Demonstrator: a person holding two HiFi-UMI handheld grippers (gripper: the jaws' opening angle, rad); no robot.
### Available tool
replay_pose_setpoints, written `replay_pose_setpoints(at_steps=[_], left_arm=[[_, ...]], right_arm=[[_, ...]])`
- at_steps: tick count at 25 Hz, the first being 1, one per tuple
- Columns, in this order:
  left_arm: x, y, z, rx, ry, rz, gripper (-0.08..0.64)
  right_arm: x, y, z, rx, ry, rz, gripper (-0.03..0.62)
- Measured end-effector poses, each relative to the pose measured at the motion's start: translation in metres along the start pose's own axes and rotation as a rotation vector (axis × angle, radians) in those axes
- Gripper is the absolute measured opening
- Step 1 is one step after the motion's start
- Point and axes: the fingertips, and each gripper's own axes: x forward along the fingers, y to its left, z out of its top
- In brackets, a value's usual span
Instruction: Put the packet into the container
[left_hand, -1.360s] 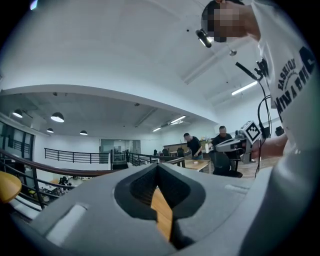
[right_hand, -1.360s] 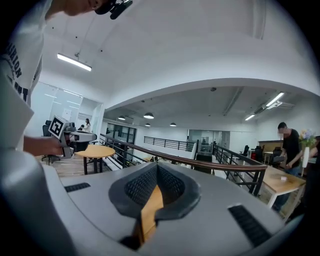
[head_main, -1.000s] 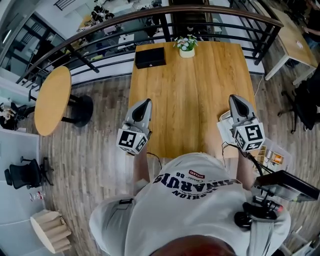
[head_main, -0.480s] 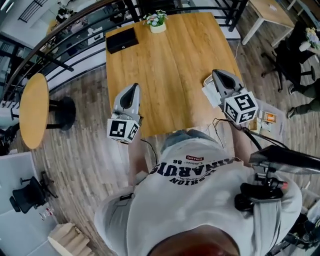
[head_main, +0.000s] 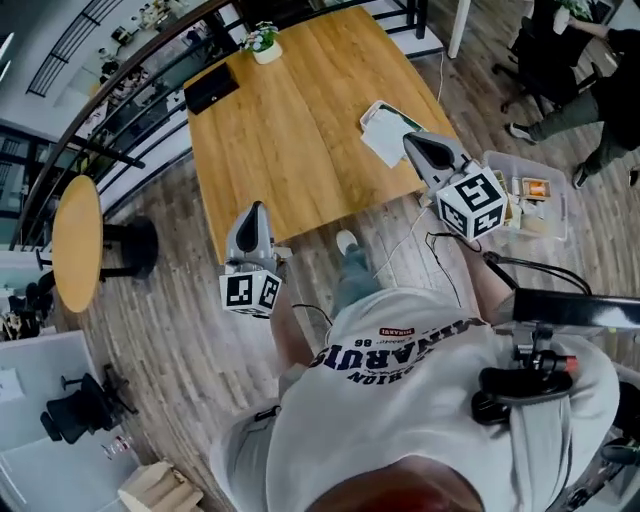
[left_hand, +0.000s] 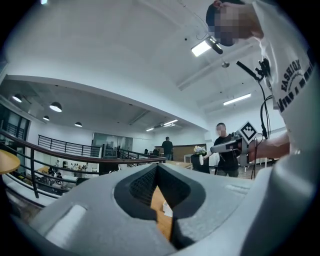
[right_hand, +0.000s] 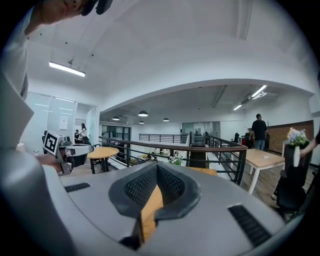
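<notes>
Holds left gripper (head_main: 254, 209) and right gripper (head_main: 411, 139) clenched, empty. Shows flat white packet (head_main: 383, 127) at wooden table (head_main: 290, 130)'s right edge, clear plastic container (head_main: 525, 172) on floor (head_main: 180, 320). Reads "FASHION" on shirt (head_main: 400, 420).

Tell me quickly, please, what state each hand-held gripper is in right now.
Left hand-held gripper: closed, holding nothing.
Right hand-held gripper: closed, holding nothing.

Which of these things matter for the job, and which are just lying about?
For the job: white packet on the table; clear container beside it; left tool and right tool, both shut, empty.
Just lying about: black box; flower pot; round side table.
</notes>
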Motion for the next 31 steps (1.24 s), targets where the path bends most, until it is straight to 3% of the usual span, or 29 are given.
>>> replay_pose_setpoints(at_steps=[6,8,12,15,18,21,23,26,31], left_arm=[[-0.087,-0.12,-0.035,-0.113,0.081,-0.044,-0.002],[-0.116,-0.133,-0.042,-0.141,0.11,-0.036,-0.002],[-0.15,-0.123,-0.012,-0.067,0.126,0.043,-0.002],[-0.131,-0.12,0.034,-0.034,0.079,0.062,-0.002],[-0.093,-0.134,0.068,-0.018,0.053,0.015,-0.002],[-0.078,-0.152,0.06,0.019,0.033,-0.053,-0.002],[-0.065,-0.155,0.042,0.005,0.047,-0.068,-0.002],[-0.022,-0.174,0.062,-0.054,0.083,-0.076,-0.002],[-0.061,-0.279,0.178,-0.068,0.083,-0.067,-0.002]], right_arm=[[-0.128,0.049,-0.062,0.068,0.037,0.019,0.003],[-0.164,0.06,-0.073,0.094,0.039,0.01,0.003],[-0.214,0.057,-0.068,0.095,0.029,-0.012,0.003],[-0.22,0.03,-0.043,0.088,0.016,-0.038,0.003],[-0.21,0.009,-0.014,0.086,0.009,-0.047,0.003],[-0.192,0.018,-0.026,0.071,0.0,-0.018,0.003],[-0.174,0.015,-0.033,0.07,-0.006,0.003,0.003],[-0.168,-0.029,0.006,0.094,-0.003,0.009,0.003],[-0.301,-0.044,0.113,0.065,-0.001,0.014,0.003]])
